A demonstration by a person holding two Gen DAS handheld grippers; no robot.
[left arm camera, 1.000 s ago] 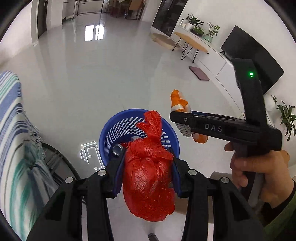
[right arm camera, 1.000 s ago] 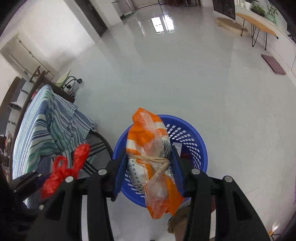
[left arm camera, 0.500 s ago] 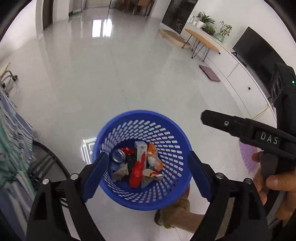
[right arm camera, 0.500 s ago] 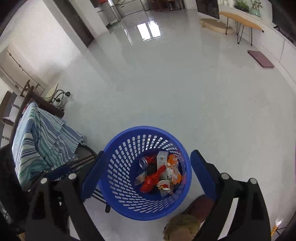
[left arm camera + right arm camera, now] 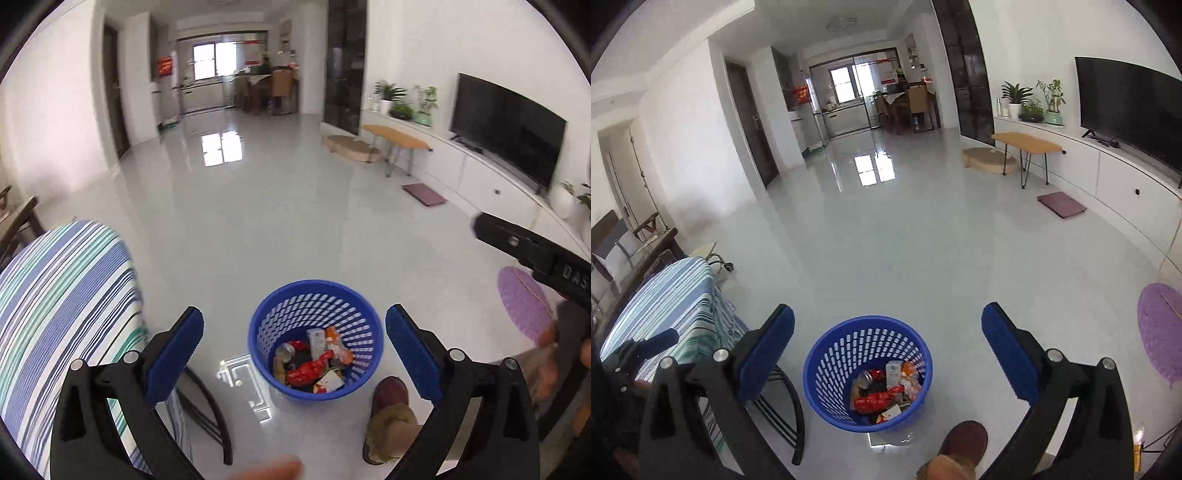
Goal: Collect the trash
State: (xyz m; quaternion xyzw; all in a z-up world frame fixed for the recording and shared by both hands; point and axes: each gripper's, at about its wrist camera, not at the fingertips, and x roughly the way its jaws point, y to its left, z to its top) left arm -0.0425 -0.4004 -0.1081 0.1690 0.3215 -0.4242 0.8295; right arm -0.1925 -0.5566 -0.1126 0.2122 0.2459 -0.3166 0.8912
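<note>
- Blue perforated plastic waste basket (image 5: 316, 339) (image 5: 868, 373): upright on the glossy pale tiled floor (image 5: 258, 221), at 6 o'clock in both wrist views.
- Trash inside the basket: red knotted plastic bag (image 5: 310, 369) (image 5: 877, 398), orange-and-white plastic bag (image 5: 338, 349), small white carton (image 5: 316, 338), metal can (image 5: 284, 350).
- Left gripper (image 5: 293, 347): blue-padded jaws opening, spread wide, nothing between them; basket seen through the gap.
- Right gripper (image 5: 886, 350): jaws opening, wide apart, empty; its black body shows at 3 o'clock in the left view.
- Blue, white and green striped cloth (image 5: 62, 314) over a dark-framed chair, at 8 o'clock, just beside the basket.
- Brown fur-lined slipper (image 5: 389, 417) (image 5: 960, 446) at 5 o'clock, near the basket.
- Purple round mat (image 5: 1160, 332) at 3 o'clock.
- Wooden bench (image 5: 1027, 144), black television (image 5: 1130, 107), potted plants (image 5: 1030, 99) at 1–2 o'clock, well apart.
</note>
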